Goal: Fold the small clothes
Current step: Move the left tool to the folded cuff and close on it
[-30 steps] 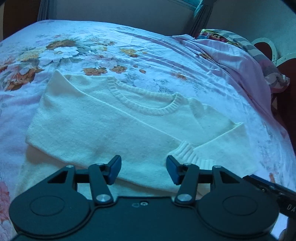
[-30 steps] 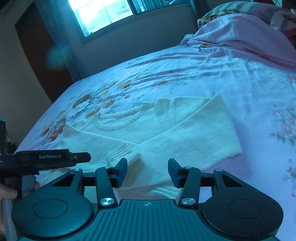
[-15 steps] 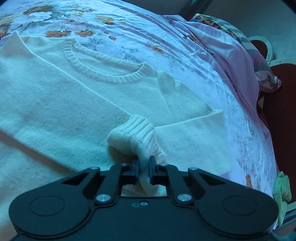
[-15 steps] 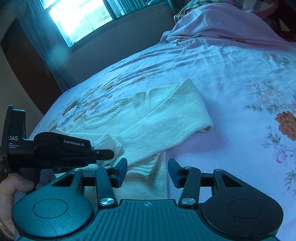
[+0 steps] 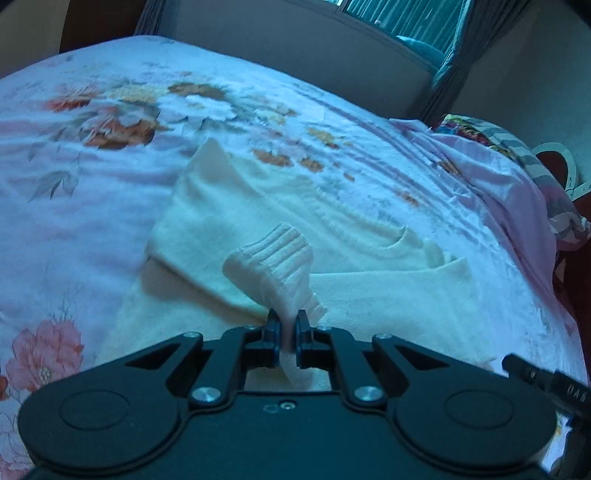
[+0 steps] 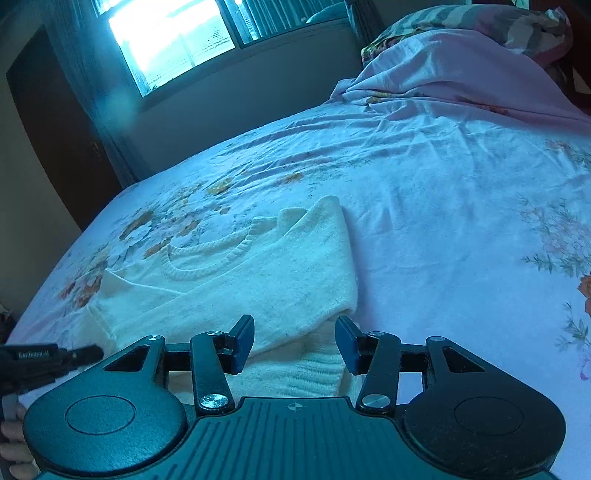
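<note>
A small cream knit sweater point(image 5: 236, 218) lies flat on the floral bedsheet point(image 5: 74, 206), neck away from me, sleeves folded across its body. My left gripper point(image 5: 287, 330) is shut on a ribbed sleeve cuff point(image 5: 271, 254) and holds it lifted above the sweater. In the right wrist view the sweater point(image 6: 280, 273) lies just ahead. My right gripper point(image 6: 295, 341) is open, its fingers either side of the ribbed hem point(image 6: 314, 373) at the sweater's near right corner, not closed on it.
A rumpled pink blanket and a patterned pillow point(image 6: 461, 48) are piled at the head of the bed. A window point(image 6: 173, 33) and a dark door point(image 6: 55, 122) stand beyond the bed. The other gripper's body shows at the left edge point(image 6: 40, 360).
My left gripper closed on the sleeve cuff, then lifted it and pulled back. My right gripper moved in low to the sweater's near right corner, still open.
</note>
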Demonstrator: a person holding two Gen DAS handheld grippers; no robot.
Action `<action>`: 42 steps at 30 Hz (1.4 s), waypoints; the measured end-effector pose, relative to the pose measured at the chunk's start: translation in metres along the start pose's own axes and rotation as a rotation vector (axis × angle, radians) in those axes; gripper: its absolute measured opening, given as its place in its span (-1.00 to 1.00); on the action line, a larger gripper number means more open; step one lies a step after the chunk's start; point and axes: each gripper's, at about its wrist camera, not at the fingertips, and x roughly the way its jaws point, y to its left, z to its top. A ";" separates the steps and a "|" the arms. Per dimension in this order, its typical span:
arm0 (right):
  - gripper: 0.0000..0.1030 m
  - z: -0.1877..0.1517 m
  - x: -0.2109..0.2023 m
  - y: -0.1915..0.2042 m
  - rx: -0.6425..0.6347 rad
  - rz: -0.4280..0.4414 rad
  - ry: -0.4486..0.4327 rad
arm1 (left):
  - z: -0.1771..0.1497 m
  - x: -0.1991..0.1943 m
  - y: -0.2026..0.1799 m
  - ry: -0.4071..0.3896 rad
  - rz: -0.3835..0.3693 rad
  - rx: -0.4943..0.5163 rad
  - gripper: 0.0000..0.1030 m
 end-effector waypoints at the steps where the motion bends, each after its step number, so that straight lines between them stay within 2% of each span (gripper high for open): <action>1: -0.06 0.004 0.005 0.003 -0.005 -0.009 -0.003 | -0.002 0.001 0.003 0.003 0.001 -0.003 -0.89; 5: -0.06 0.028 0.033 0.011 -0.028 -0.026 -0.009 | 0.003 -0.009 0.011 -0.043 -0.017 -0.034 -0.89; 8: -0.06 0.035 0.055 0.011 -0.030 -0.041 0.008 | -0.001 -0.007 0.016 -0.025 -0.018 -0.032 -0.89; 9: -0.06 0.033 0.065 0.012 -0.042 -0.051 0.041 | -0.006 -0.003 0.017 -0.004 -0.001 -0.008 -0.79; 10: -0.06 0.028 0.080 0.013 -0.067 -0.078 0.117 | -0.009 0.001 0.019 0.020 0.020 0.001 -0.67; 11: -0.06 0.021 0.090 0.013 -0.085 -0.093 0.162 | -0.011 0.000 0.024 0.022 0.016 -0.013 -0.59; 13: -0.06 0.015 0.091 0.015 -0.136 -0.107 0.150 | -0.010 -0.010 0.033 0.020 0.014 -0.040 -0.58; 16: -0.06 0.015 0.083 0.022 -0.142 -0.118 0.134 | -0.012 -0.029 0.044 0.006 0.054 -0.031 -0.54; 18: -0.06 0.014 0.077 0.031 -0.150 -0.067 0.127 | -0.012 -0.036 0.051 0.015 0.064 -0.057 -0.54; 20: -0.06 0.009 0.078 0.041 -0.175 -0.059 0.141 | -0.012 -0.042 0.054 0.012 0.057 -0.073 -0.54; 22: -0.06 0.005 0.077 0.045 -0.162 -0.042 0.149 | -0.010 -0.047 0.052 0.013 0.027 -0.078 -0.48; 25: -0.06 0.004 0.073 0.054 -0.138 -0.004 0.147 | -0.006 -0.052 0.043 0.001 -0.001 -0.073 -0.25; 28: -0.06 -0.002 0.079 0.080 -0.166 0.032 0.155 | -0.004 -0.056 0.041 -0.008 0.022 -0.059 -0.21; 33: -0.06 -0.033 0.097 0.152 -0.297 0.096 0.188 | 0.009 -0.068 0.066 -0.042 0.095 -0.122 -0.21; 35: -0.06 -0.045 0.097 0.176 -0.323 0.162 0.200 | 0.014 -0.070 0.075 -0.049 0.109 -0.140 -0.19; 38: -0.06 -0.056 0.093 0.197 -0.312 0.307 0.251 | 0.019 -0.070 0.084 -0.040 0.107 -0.155 -0.16; 42: -0.06 -0.049 0.080 0.183 -0.291 0.260 0.205 | 0.013 -0.060 0.085 0.002 0.061 -0.164 -0.14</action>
